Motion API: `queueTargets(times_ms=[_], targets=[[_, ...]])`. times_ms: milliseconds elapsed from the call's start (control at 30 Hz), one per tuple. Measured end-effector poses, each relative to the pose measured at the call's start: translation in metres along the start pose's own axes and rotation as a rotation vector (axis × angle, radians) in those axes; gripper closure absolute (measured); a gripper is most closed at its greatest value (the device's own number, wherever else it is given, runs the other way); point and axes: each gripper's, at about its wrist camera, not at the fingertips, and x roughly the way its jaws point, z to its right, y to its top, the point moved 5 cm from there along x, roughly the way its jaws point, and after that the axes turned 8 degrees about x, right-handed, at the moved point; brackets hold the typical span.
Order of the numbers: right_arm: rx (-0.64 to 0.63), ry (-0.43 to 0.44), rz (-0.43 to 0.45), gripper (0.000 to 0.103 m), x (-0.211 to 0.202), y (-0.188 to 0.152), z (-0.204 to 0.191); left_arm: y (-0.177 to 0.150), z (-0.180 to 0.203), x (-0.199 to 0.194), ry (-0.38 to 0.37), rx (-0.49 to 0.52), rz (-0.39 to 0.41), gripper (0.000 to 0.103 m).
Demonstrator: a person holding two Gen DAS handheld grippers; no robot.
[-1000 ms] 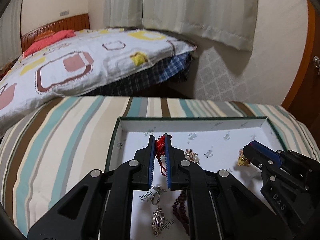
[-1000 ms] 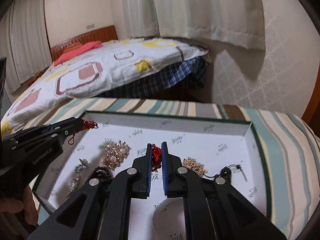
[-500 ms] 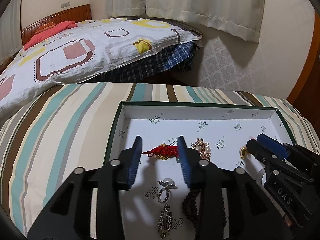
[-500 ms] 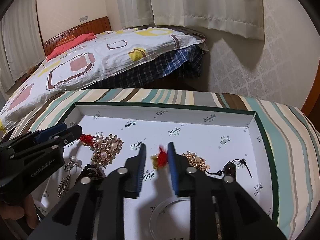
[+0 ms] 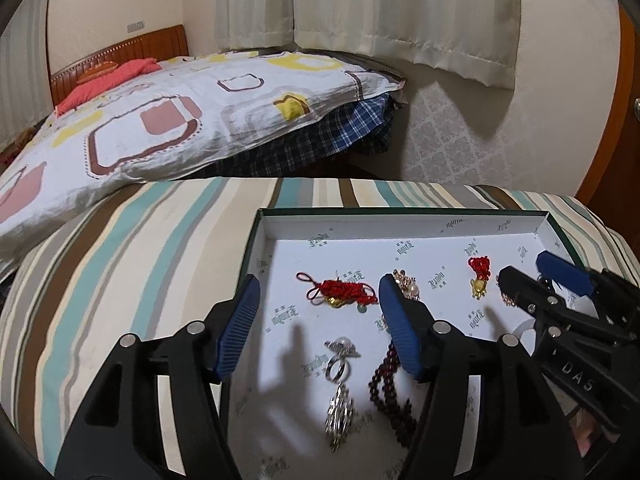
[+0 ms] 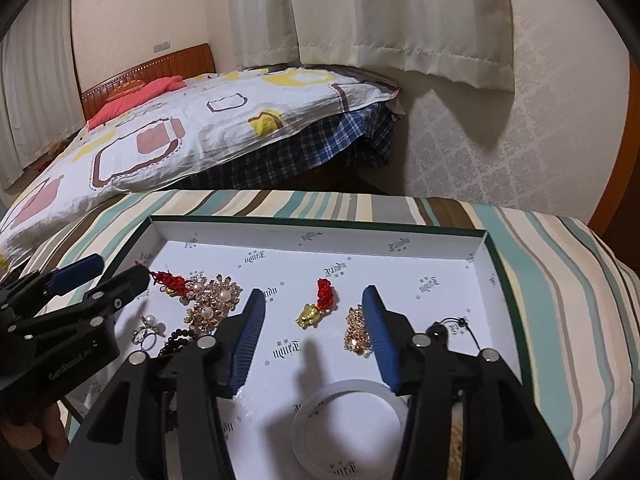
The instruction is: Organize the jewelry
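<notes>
A white tray with a green rim lies on a striped cushion. My left gripper is open above a red knotted cord with a gold charm, which lies flat on the tray. My right gripper is open above a second red cord with a gold charm, which also shows in the left wrist view. A pearl ring, a silver pendant, dark red beads, a pearl brooch, a gold chain and a clear bangle lie in the tray.
The striped cushion extends left and right of the tray. A bed with a patterned quilt stands behind it. Curtains and a patterned wall are at the back. A wooden door edge is at the right.
Both grippers have opened and let go of their red cords, which now lie on the tray floor. Both grippers have pulled back and up from the tray.
</notes>
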Motion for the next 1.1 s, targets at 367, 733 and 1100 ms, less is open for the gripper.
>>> queueTargets(times_ms=[367,733,1100], targets=[[0.004,-0.012,0.070,0.042,-0.065,-0.004,0.005,-0.011,0.002,-0.083,0.005,-0.015,0.080,0.028],[-0.005,-0.026,0.135,0.033,-0.149,-0.033,0.007,-0.047,0.002,-0.178,0.033,-0.031,0.148,0.015],[0.009,-0.040,0.198,0.027,-0.227,-0.068,0.017,-0.086,0.009,-0.249,0.085,-0.046,0.160,0.006]])
